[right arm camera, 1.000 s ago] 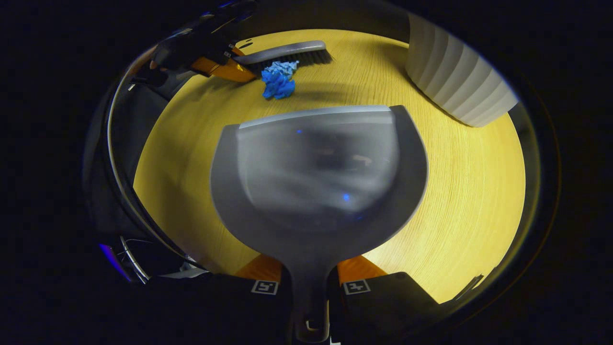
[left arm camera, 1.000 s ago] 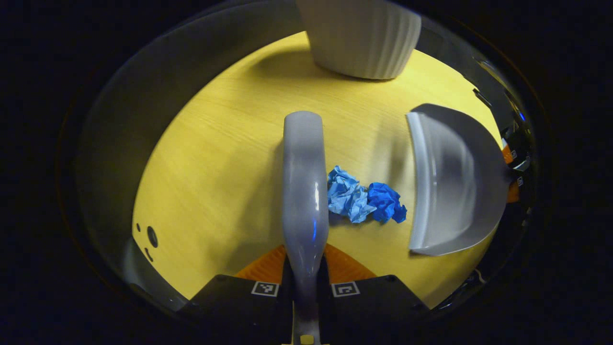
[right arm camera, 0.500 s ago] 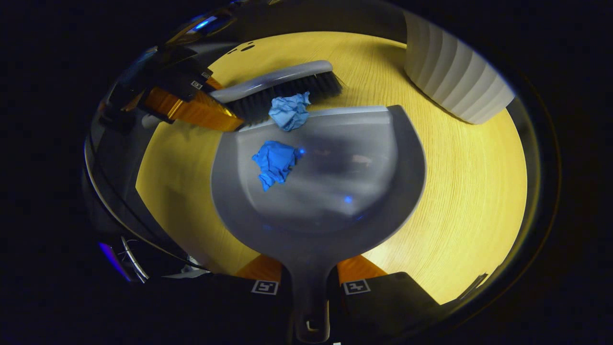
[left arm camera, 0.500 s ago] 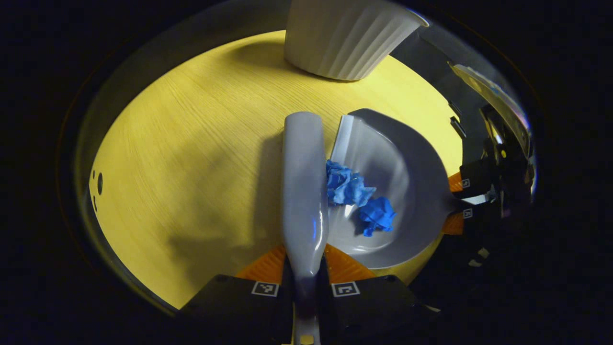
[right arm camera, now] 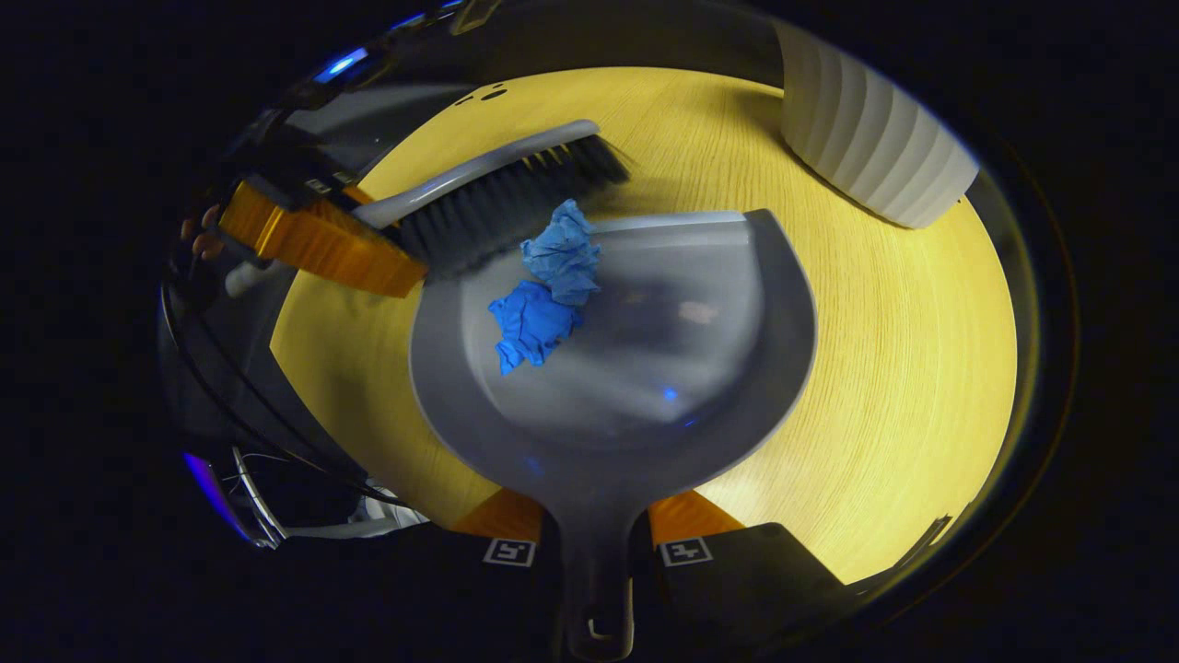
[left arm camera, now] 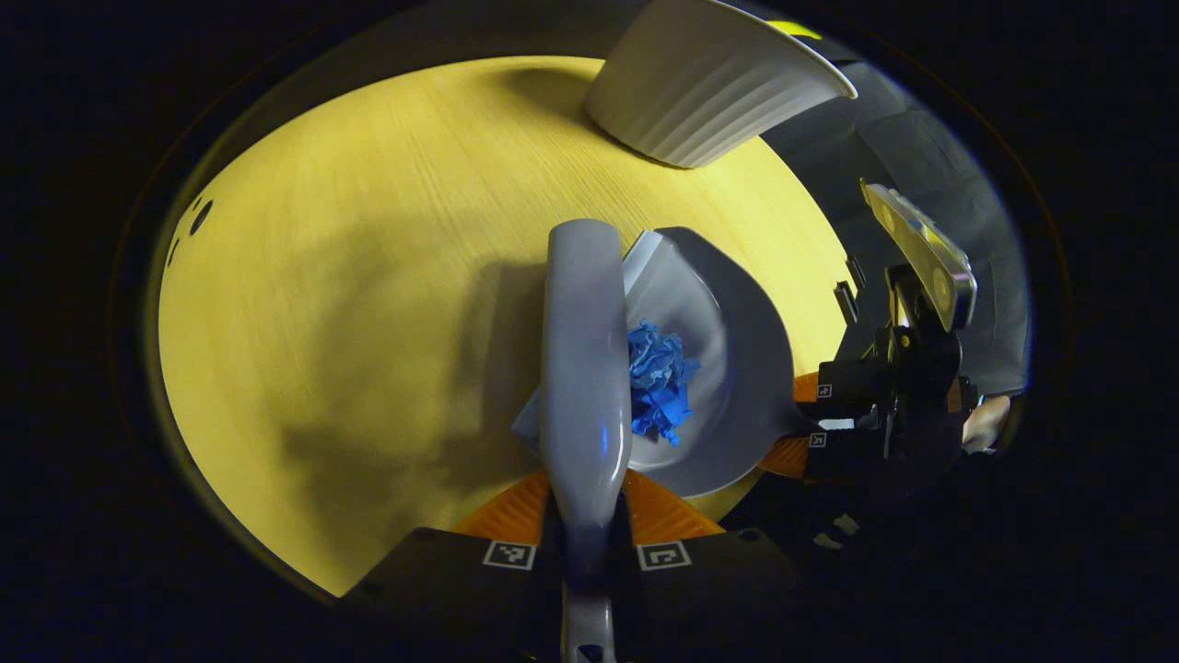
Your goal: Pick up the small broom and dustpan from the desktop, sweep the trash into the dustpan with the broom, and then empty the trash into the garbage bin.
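We grip broom point(left arm camera: 584, 368) handle in left gripper point(left arm camera: 586, 545), dustpan point(right arm camera: 636, 368) handle in right gripper point(right arm camera: 597, 541). Blue paper wads point(right arm camera: 547, 293) sit inside pan near lip, at 10 o'clock. Finish stroke deeper, keep pan flat, then carry toward white bin point(right arm camera: 870, 147) at 1 o'clock.

Left gripper point(left arm camera: 587, 516) and right gripper point(right arm camera: 599, 534) both clamped.

No legible text, brand or no. anywhere; nothing readable on any obj.
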The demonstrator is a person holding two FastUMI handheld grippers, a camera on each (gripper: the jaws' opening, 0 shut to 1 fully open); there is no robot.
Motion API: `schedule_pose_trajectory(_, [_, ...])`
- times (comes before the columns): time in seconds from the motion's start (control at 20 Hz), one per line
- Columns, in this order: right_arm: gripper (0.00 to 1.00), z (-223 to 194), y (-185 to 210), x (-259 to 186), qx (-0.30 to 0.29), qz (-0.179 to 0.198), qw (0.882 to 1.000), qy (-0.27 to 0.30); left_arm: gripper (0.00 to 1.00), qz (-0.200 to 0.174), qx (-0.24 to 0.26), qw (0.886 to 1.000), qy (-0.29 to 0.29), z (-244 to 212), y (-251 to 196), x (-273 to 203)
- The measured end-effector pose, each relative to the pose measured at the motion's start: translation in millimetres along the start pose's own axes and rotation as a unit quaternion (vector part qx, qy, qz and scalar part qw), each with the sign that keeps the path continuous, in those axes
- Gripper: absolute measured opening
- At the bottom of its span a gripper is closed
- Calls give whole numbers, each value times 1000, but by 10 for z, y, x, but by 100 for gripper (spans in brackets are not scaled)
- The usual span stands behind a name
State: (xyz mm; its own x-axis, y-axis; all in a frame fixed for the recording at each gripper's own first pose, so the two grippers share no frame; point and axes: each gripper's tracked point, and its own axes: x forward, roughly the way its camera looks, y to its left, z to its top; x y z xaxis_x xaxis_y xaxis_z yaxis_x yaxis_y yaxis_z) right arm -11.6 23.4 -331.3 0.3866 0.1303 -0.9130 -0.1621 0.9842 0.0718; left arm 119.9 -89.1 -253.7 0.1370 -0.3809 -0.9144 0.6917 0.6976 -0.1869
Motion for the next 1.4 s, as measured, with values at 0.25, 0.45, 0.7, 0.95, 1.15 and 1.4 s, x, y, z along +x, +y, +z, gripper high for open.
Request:
schedule_pose_trajectory(0.25, [34,38,21,12,6,11,1000,-11,25,74,-60,993,-64,-188,78,-231])
schedule_pose_trajectory(0.45, [34,26,-9,9,-3,6,1000,-16,25,130,-100,980,-111,-472,256,-435])
schedule_pose_trajectory(0.7, [34,30,38,5,24,1,999,-35,25,146,-143,969,-138,-1045,462,-263])
schedule_pose_trajectory(0.95, [34,29,26,14,16,-42,998,-32,25,139,-157,964,-164,-1291,689,10])
schedule_pose_trajectory(1.15, [34,50,159,-12,53,-53,996,-40,25,108,-165,965,-172,-1291,723,160])
schedule_pose_trajectory(1.4, [34,45,183,-17,94,-26,995,-25,25,106,-189,961,-173,-1280,699,223])
